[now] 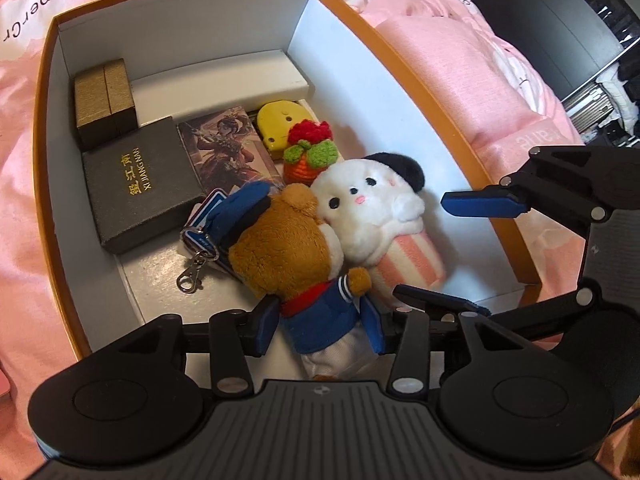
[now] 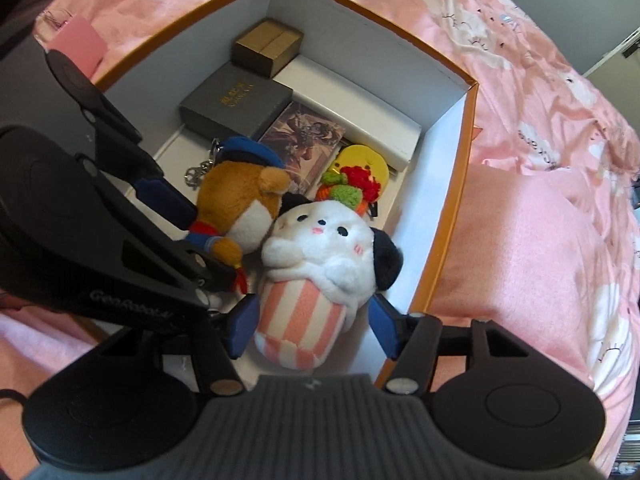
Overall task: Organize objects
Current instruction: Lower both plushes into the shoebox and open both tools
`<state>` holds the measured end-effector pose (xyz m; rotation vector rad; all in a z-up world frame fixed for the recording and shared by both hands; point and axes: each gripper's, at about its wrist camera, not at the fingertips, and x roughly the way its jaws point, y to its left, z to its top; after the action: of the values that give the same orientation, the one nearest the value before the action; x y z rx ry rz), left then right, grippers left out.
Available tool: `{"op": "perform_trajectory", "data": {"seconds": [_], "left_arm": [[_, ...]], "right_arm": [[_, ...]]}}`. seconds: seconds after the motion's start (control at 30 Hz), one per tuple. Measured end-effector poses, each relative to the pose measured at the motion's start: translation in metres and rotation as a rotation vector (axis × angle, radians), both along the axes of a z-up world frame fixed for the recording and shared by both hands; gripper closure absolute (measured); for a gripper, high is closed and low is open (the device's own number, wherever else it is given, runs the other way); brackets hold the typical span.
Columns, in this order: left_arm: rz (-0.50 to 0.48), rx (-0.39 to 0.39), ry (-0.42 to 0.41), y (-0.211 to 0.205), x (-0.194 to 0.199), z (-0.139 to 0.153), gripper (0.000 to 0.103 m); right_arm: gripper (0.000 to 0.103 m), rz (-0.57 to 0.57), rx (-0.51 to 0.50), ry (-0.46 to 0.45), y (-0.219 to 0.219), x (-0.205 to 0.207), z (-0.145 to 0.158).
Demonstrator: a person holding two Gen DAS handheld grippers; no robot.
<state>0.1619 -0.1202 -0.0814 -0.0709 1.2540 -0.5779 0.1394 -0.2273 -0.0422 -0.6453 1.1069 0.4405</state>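
Observation:
A brown bear plush (image 1: 280,248) in a blue sailor jacket lies on the floor of an orange-rimmed box (image 1: 420,80). My left gripper (image 1: 320,328) stands open around its body, pads beside the jacket. Next to it lies a white dog plush (image 2: 324,240) in a pink striped cup. My right gripper (image 2: 312,330) straddles the cup, open, with a gap at the right pad. The right gripper (image 1: 460,252) also shows in the left wrist view, and the left gripper (image 2: 212,246) in the right wrist view.
Further back in the box lie a grey box with gold lettering (image 1: 140,184), a gold-brown box (image 1: 104,100), a long white box (image 1: 224,80), a picture card (image 1: 228,148), a yellow item (image 1: 276,120) and a crocheted flower pot (image 1: 310,152). A metal clip (image 1: 192,272) lies by the bear. Pink bedding (image 2: 540,240) surrounds the box.

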Motion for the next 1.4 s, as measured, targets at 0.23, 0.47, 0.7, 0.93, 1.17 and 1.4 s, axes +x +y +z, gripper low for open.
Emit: {"op": "perform_trajectory", "data": {"seconds": [0.23,0.47,0.7,0.93,1.17,1.4], "left_arm": [[-0.035,0.0,-0.04,0.002,-0.007,0.012,0.035],[-0.061,-0.037,-0.031,0.012,-0.011,0.028,0.035],[-0.121,-0.03,-0.059,0.025,-0.014,0.035,0.056],[-0.115,0.022,-0.097,0.012,-0.013,0.025,0.06],[-0.109,0.06,-0.14,0.003,-0.004,0.01,0.069],[-0.087,0.075,-0.175,0.001,-0.004,0.007,0.076]], "right_arm": [[0.038,0.045,0.029,0.033,-0.007,-0.003,0.014],[0.044,0.054,0.092,0.081,-0.014,-0.001,0.028],[0.064,0.052,0.126,0.122,-0.015,0.008,0.031],[0.067,0.077,0.11,0.165,-0.008,0.014,0.011],[0.077,0.076,0.08,0.112,-0.009,0.009,-0.006],[0.078,0.034,0.104,0.08,-0.011,0.011,-0.011]]}}
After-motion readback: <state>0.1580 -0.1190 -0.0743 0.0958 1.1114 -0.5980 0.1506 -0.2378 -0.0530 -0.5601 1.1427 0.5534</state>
